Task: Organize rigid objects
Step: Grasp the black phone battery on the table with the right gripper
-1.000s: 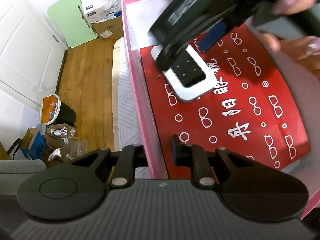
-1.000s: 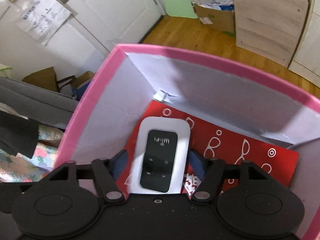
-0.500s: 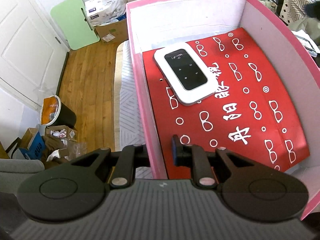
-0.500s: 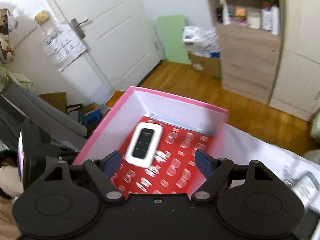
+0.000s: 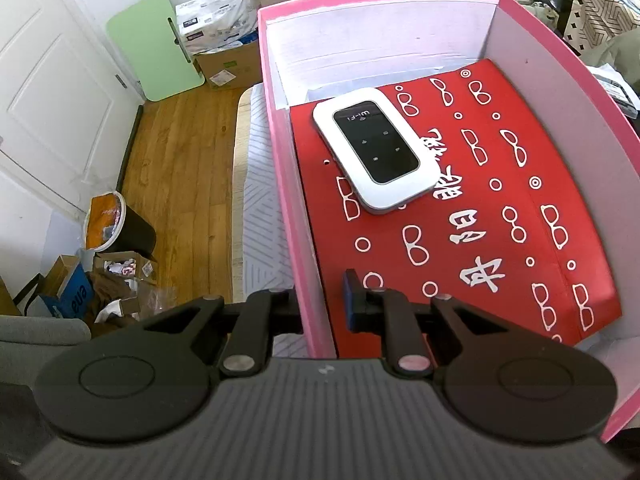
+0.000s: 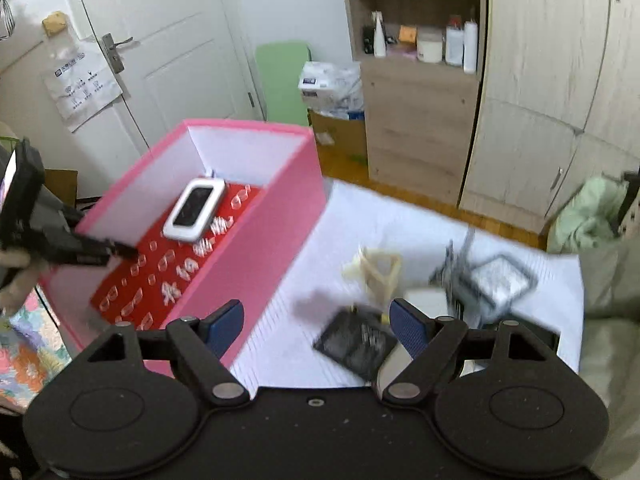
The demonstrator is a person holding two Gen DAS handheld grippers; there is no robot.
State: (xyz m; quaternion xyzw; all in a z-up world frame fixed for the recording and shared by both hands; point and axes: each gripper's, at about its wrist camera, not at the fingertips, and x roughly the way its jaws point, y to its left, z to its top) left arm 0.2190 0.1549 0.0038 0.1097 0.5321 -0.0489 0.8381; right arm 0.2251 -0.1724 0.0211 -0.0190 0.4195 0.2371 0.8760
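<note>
Only the right wrist view shows blurred objects outside the pink box

router: glossy white plastic | box: matt pink card | floor: varnished wood

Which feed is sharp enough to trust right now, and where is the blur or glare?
Left wrist view: sharp, evenly lit; the Wi-Fi router and the pink box wall clamped by the left gripper read crisply, with only fisheye bending at the edges. Right wrist view: motion-smeared; the items on the white mat, such as the black square, are streaked; no strong glare.
</note>
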